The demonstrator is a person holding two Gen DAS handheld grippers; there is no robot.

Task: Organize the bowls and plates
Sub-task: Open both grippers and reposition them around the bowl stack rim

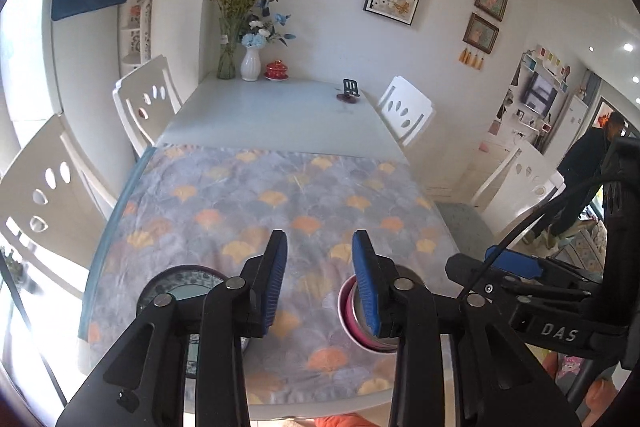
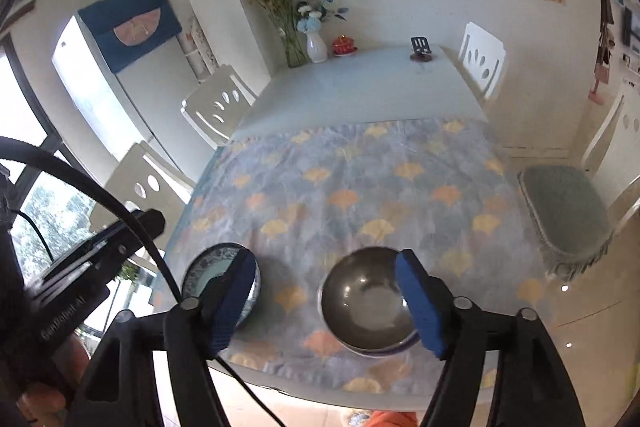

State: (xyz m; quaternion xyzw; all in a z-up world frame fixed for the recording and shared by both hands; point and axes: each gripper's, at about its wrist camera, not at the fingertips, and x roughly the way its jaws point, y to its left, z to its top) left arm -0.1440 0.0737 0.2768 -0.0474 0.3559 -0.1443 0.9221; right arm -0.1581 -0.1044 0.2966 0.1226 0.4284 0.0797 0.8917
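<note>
Black-framed left gripper [image 1: 320,241] and right gripper [image 2: 328,267], ribbed blue fingers [image 1: 276,275], silver screws, black cable.

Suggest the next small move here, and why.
Probably lower the right gripper onto the steel bowl: both grippers' jaws stand open and empty, and the bowl and the patterned plate sit apart on the tablecloth, unstacked.

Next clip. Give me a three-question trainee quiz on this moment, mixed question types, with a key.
1. True or false: the right gripper is clamped on the metal bowl.
2. The patterned plate lies on: A) the bare tabletop, B) the patterned cloth, C) a chair.
3. Fill in: at the table's far end, beside the white vase, stands a small ___ lidded cup.

Key: 1 false, its jaws are open above the bowl; 2 B; 3 red.
</note>
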